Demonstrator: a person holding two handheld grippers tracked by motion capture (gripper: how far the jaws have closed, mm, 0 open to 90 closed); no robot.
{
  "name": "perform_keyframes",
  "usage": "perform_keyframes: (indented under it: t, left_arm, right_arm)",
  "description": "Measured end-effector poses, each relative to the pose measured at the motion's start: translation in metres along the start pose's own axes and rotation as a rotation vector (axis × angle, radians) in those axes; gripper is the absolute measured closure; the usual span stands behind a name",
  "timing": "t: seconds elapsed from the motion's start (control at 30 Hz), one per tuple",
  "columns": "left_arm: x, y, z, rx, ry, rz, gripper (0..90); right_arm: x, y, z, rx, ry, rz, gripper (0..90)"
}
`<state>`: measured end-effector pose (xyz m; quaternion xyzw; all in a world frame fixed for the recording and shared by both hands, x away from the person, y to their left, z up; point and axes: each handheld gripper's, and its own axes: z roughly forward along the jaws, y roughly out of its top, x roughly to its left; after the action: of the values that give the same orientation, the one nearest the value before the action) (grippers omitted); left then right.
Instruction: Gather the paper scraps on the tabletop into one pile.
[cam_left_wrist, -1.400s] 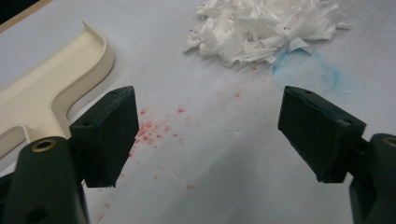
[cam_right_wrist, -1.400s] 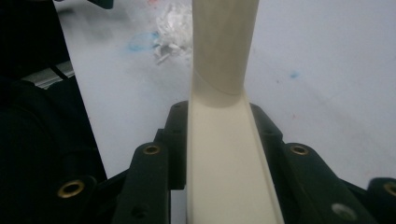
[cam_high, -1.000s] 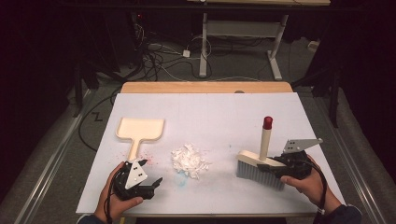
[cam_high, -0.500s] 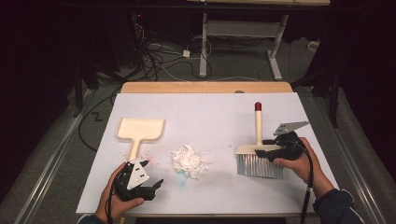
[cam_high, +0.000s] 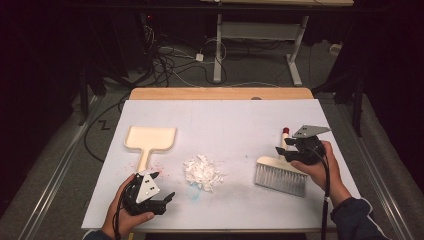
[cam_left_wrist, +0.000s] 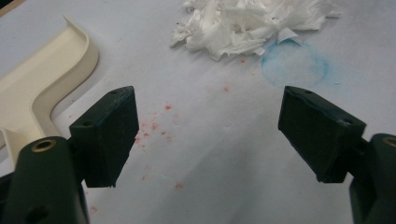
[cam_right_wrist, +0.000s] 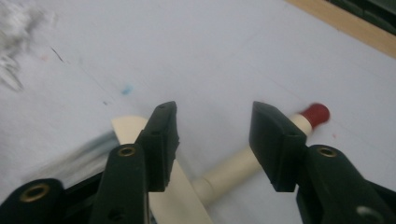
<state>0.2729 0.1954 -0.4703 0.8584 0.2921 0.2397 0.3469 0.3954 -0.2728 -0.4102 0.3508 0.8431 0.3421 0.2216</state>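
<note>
Since the earlier frames, the cream-handled hand brush with grey bristles and a red tip (cam_high: 279, 172) has gone from upright to lying flat on the tabletop (cam_high: 225, 125), its handle pointing away from the person. The right gripper (cam_high: 295, 150) hovers over that handle; in the right gripper view its jaws stand apart, either side of the handle (cam_right_wrist: 233, 170) without touching it, apparently letting go or adjusting grip. The left gripper (cam_high: 157, 197) rests near the front edge, jaws wide and empty, just short of the cream plastic dustpan (cam_high: 149, 140). A pile of shredded white paper (cam_high: 201, 171) lies between both tools, conveniently placed for sweeping.
</note>
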Motion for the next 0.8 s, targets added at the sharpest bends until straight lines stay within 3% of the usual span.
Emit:
perform_keyframes:
  t: [0.1,0.2,0.37,0.5,0.6,0.7,0.8]
  left_arm:
    - [-0.001,0.001,0.001,0.002,-0.002,0.003,19.3]
    - [-0.001,0.0,0.001,0.007,-0.007,-0.004,19.3]
    - [-0.001,0.0,0.001,0.006,-0.005,0.007,19.3]
    - [-0.001,0.0,0.002,0.011,-0.009,0.012,19.3]
    - [-0.001,0.0,0.002,0.011,-0.011,0.011,19.3]
    - [-0.001,0.0,0.002,0.012,-0.013,0.01,19.3]
    - [-0.001,0.0,0.001,0.011,-0.01,0.014,19.3]
  right_arm:
    - [0.008,0.0,0.006,-0.022,0.023,0.001,65.5]
    - [0.018,0.0,0.018,0.005,0.029,-0.027,73.2]
    - [0.024,-0.001,0.033,0.038,0.018,-0.03,80.8]
    - [0.023,0.0,0.048,0.073,0.02,0.003,83.7]
    - [0.025,0.001,0.057,0.107,0.036,0.001,85.6]
    - [0.028,0.001,0.059,0.126,0.084,-0.006,85.8]
    - [0.03,0.001,0.059,0.135,0.061,-0.014,83.3]
